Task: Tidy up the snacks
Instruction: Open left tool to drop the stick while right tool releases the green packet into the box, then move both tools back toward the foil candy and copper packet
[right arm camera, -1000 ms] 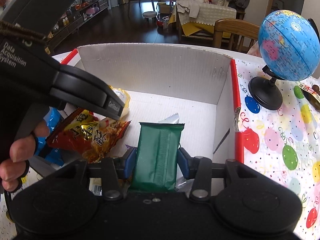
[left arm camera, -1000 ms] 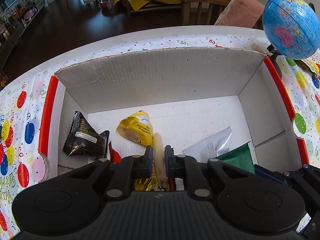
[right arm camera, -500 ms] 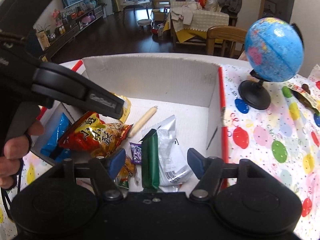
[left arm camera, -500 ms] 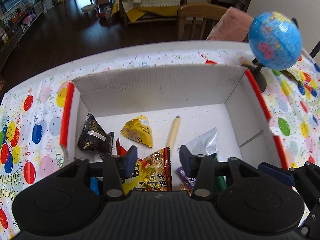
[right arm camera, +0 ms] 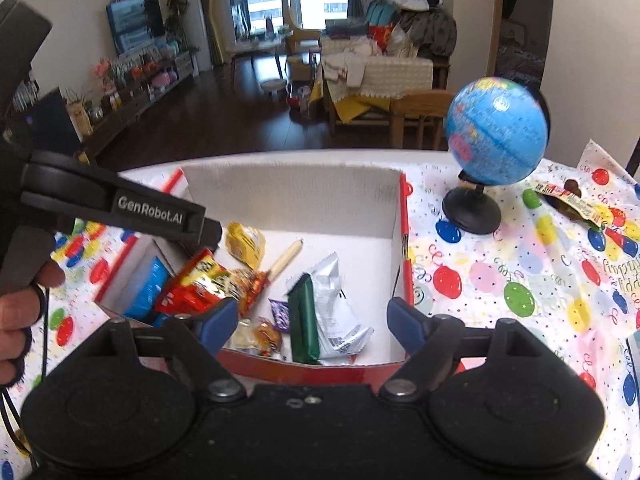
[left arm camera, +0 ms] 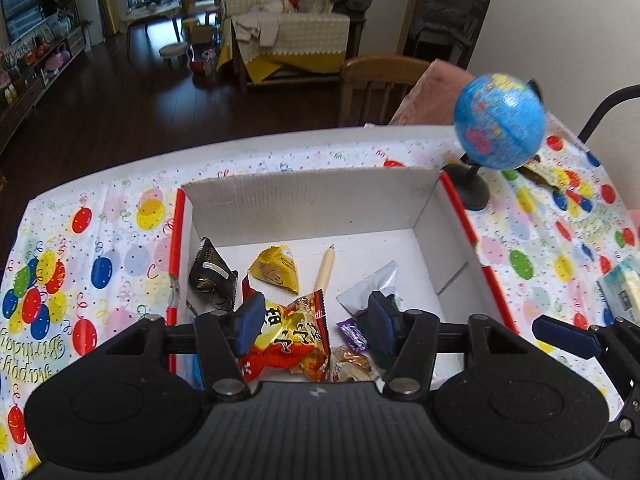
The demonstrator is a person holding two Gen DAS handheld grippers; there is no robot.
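Observation:
A white cardboard box point(left arm camera: 312, 204) with red rims holds the snacks. Inside lie a cream stick point(left arm camera: 326, 270), a yellow packet point(left arm camera: 276, 268), a black triangular packet point(left arm camera: 210, 272), a red and yellow bag point(left arm camera: 294, 332) and a silver packet point(left arm camera: 372, 286). A green bar point(right arm camera: 304, 324) stands on its edge beside the silver packet point(right arm camera: 332, 308). My left gripper point(left arm camera: 315, 320) hovers above the box's near side, its jaws opening with nothing held. Above the near rim, my right gripper point(right arm camera: 311, 326) is also opening and holds nothing.
A blue globe point(right arm camera: 496, 132) on a black stand sits right of the box on the balloon-print tablecloth point(left arm camera: 100, 240). A snack wrapper point(right arm camera: 568, 200) lies at the far right. A hand point(right arm camera: 16, 320) holds the left tool. A wooden chair point(left arm camera: 376, 80) stands behind the table.
Both grippers opened and rose back from the box. The left one let go of the cream stick; the right one let go of the green bar. Both snacks now lie in the box.

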